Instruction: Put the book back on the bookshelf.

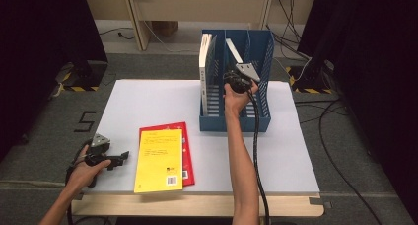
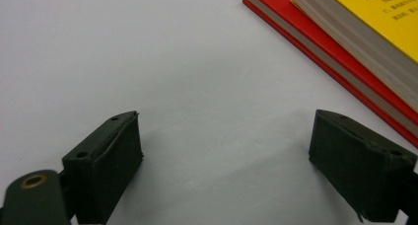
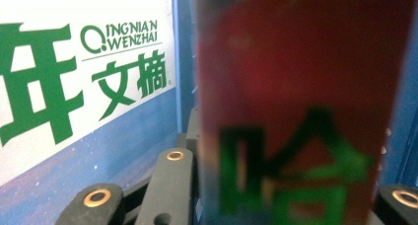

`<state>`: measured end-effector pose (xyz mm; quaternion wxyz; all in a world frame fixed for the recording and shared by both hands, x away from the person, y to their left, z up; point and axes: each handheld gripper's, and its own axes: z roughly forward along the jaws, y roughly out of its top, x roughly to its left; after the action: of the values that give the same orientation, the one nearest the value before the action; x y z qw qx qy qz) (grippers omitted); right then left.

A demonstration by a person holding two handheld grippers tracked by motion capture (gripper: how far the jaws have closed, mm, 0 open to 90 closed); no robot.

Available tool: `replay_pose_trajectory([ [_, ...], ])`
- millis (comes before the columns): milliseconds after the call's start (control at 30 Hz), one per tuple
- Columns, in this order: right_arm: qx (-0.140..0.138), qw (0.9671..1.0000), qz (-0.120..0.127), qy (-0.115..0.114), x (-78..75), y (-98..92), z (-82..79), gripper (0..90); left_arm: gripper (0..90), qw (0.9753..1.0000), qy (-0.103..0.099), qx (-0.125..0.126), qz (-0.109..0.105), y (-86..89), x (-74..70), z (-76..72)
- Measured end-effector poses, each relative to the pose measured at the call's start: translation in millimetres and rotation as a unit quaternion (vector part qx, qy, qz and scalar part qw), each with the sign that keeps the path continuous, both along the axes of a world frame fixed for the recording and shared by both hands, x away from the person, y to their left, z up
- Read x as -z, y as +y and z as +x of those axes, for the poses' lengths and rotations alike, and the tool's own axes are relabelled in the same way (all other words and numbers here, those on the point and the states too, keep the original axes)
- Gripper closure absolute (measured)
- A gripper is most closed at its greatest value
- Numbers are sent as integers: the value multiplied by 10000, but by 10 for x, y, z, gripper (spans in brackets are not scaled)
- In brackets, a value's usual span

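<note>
Big white table (image 1: pixel 148 96) first, with a blue file rack (image 1: pixel 235 122) standing toward the far right of it, split into slots. White book (image 1: pixel 204 62) upright in the left slot, cover with green lettering showing large in the right gripper view (image 3: pixel 74 87). Next slot over: a red book (image 3: pixel 300 101) going in upright, clamped across its edge by the right gripper (image 1: pixel 240 81), jaws shut on it, cover so close to the lens it blurs. Looks like a thin paperback, so light enough but probably floppy; best held near the spine or low down, where it's stiffest, else likely to bow or pivot in the jaws. Glossy cover could slip too, so a firm pinch seems wise. Closer to the front edge, a yellow book (image 1: pixel 159 159) lying flat on top of a second red book (image 1: pixel 186 153), stacked and touching. Yellow one noticeably thicker going by the page block in the left gripper view (image 2: pixel 355 42), so heavier and stiffer; flat on the stack means no easy edge except the overhanging side, probably needs lifting at the spine. Left gripper (image 1: pixel 116 159) resting on the table just beside that stack, jaws wide apart, nothing between them.
</note>
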<state>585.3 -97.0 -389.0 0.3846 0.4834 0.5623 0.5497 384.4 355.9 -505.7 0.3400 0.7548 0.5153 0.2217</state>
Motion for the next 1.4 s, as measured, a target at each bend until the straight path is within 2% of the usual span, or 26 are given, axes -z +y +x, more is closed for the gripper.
replay_pose_trajectory([
  [67, -35, 10000, -32, 41, 3, 3, -5, 732, 115, 10000, 0, -1, 0, 0, 0, 0],
  [200, -161, 9993, -298, 159, -8, 29, -32, 724, 115, 10000, 4, 0, 5, 0, -1, 1],
  [467, -378, 9975, -550, 252, -23, 20, -100, 699, 115, 10000, 1, -1, -1, 0, 0, 0],
  [633, -506, 9970, -516, 279, -28, -4, -140, 658, 115, 10000, -1, -1, 4, 0, 0, -1],
  [700, -609, 9964, -496, 334, -30, -7, -159, 603, 115, 10000, -10, -4, -4, -1, 2, 0],
  [733, -688, 9956, -499, 392, -29, -9, -171, 583, 115, 10000, -9, -3, -5, 0, 2, 0],
  [833, -771, 9921, -880, 446, -30, -33, -249, 573, 115, 10000, -12, -3, -4, 0, 2, 0],
  [867, -824, 9912, -910, 486, -23, -46, -277, 562, 116, 10000, -13, -5, -6, -1, 3, -1],
  [933, -930, 9865, -1203, 604, -5, -61, -335, 544, 115, 10000, -13, -4, 0, 0, 2, -1],
  [1000, -1019, 9824, -1438, 619, 1, -82, -411, 530, 116, 10000, -5, 5, 16, 2, 1, -1],
  [1100, -1176, 9815, -1370, 632, -6, -145, -505, 532, 115, 10000, -5, 4, 12, 2, 2, -1],
  [1200, -1338, 9792, -1386, 635, -10, -201, -567, 547, 116, 10000, -8, 4, 11, 3, 2, -1],
  [1300, -1433, 9793, -1323, 551, 2, -258, -638, 577, 116, 10000, -8, 4, 12, 2, 2, -1],
  [1400, -1492, 9769, -1441, 512, 3, -301, -685, 610, 115, 10000, -7, 3, 15, 2, 2, -1],
])
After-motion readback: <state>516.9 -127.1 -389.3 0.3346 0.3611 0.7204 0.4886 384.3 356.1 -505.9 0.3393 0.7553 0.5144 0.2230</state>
